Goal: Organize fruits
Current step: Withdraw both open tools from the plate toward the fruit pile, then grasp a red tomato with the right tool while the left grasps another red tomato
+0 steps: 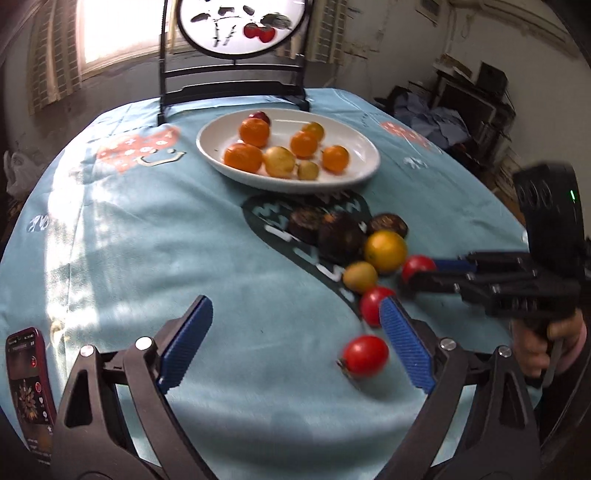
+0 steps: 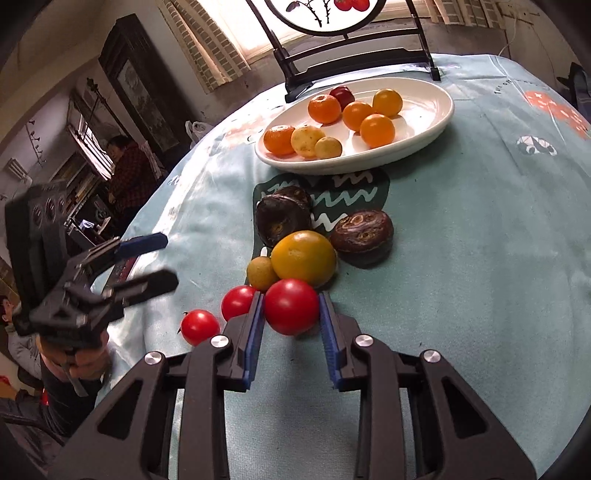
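A white oval plate at the back of the table holds several orange and yellow fruits and one dark red one. Loose fruit lies nearer: three dark brown fruits, a large yellow-orange fruit, a small yellow one and three red tomatoes. My right gripper is closed around one red tomato, its pads touching both sides. My left gripper is open and empty, with a tomato just inside its right finger and another beyond it.
A light blue patterned cloth covers the round table. A dark stand with a round painted panel stands behind the plate. A phone lies at the left near edge. A person is in the room's background.
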`<state>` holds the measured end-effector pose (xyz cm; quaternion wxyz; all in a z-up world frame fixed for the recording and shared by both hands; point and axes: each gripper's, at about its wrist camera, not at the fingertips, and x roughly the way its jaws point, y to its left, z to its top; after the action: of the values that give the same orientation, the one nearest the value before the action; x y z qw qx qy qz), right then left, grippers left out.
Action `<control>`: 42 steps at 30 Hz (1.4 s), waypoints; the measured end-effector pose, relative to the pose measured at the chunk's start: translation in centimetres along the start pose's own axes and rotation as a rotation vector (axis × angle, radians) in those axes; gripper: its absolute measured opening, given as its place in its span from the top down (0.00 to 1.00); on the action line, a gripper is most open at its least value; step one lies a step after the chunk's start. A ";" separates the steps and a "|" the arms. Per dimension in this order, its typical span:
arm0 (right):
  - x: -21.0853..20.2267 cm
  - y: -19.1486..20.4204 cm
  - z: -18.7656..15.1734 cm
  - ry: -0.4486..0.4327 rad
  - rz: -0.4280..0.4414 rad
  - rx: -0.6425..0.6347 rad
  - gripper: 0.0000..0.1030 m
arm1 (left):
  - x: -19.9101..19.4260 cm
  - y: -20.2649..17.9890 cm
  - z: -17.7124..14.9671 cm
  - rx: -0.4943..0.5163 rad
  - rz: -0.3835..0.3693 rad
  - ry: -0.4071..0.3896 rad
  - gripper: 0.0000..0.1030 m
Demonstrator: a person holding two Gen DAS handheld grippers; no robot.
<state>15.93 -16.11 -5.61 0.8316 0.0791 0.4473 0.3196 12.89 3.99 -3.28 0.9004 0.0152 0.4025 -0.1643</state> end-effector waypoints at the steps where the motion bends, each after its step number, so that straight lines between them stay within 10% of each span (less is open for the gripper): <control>1: 0.0 -0.1 0.0 -0.002 0.003 0.004 0.70 | -0.1 -0.9 -0.5 0.040 -0.002 0.006 0.11; 6: -0.2 -0.1 -0.1 -0.012 0.009 0.009 0.70 | 0.4 -3.4 -1.6 0.162 -0.030 0.063 0.43; 12: -0.4 -0.3 -0.2 -0.016 0.014 0.015 0.70 | 2.0 -3.6 -2.3 0.183 -0.031 0.125 0.54; 31: -0.6 -0.3 -0.1 -0.024 0.019 0.012 0.70 | 2.6 -3.8 -1.9 0.181 -0.083 0.125 0.69; 42: -1.7 0.4 1.6 -0.084 0.033 -0.025 0.70 | 1.1 -1.0 4.3 0.039 -0.094 -0.043 0.69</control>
<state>16.35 -16.55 -3.27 0.8453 0.0893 0.4064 0.3353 16.39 2.09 -1.11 0.8996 0.0101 0.3802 -0.2147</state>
